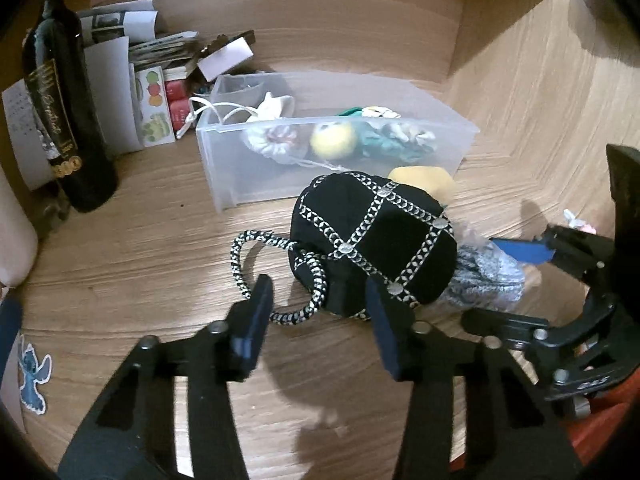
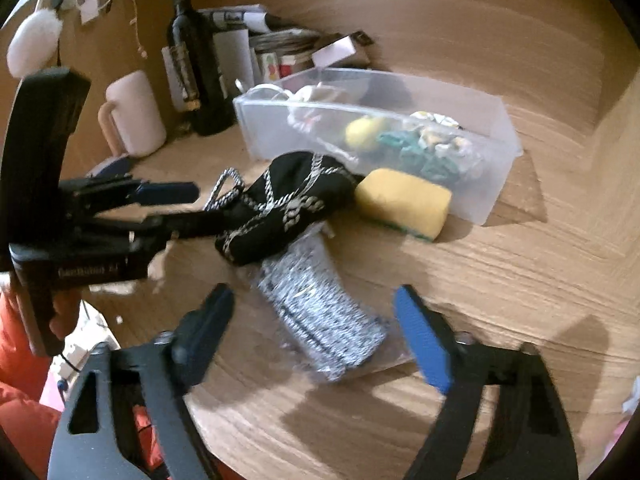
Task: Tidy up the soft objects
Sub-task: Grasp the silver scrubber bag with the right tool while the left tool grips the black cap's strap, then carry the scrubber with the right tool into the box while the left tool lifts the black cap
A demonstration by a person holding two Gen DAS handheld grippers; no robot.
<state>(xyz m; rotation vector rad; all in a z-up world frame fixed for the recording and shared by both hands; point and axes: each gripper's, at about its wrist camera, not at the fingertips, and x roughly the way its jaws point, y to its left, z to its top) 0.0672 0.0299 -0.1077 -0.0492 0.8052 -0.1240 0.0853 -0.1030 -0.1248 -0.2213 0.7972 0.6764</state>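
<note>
A black pouch with silver chain pattern (image 1: 376,240) (image 2: 288,204) lies on the wooden desk, its braided cord (image 1: 240,264) looping left. It rests partly on a grey knitted item in clear wrap (image 1: 484,280) (image 2: 320,316). A yellow sponge (image 1: 428,182) (image 2: 400,202) lies behind it, against a clear plastic bin (image 1: 224,168) (image 2: 496,196) that holds several soft toys. My left gripper (image 1: 320,316) (image 2: 188,208) is open, its jaws astride the pouch's near edge and cord. My right gripper (image 2: 316,320) (image 1: 512,280) is open around the grey item.
A dark wine bottle (image 1: 68,120) (image 2: 196,64) stands at the back left beside papers and small boxes (image 1: 152,92). A pale pink mug (image 2: 134,114) stands left of the bottle. A shelf wall (image 1: 500,20) rises at the right.
</note>
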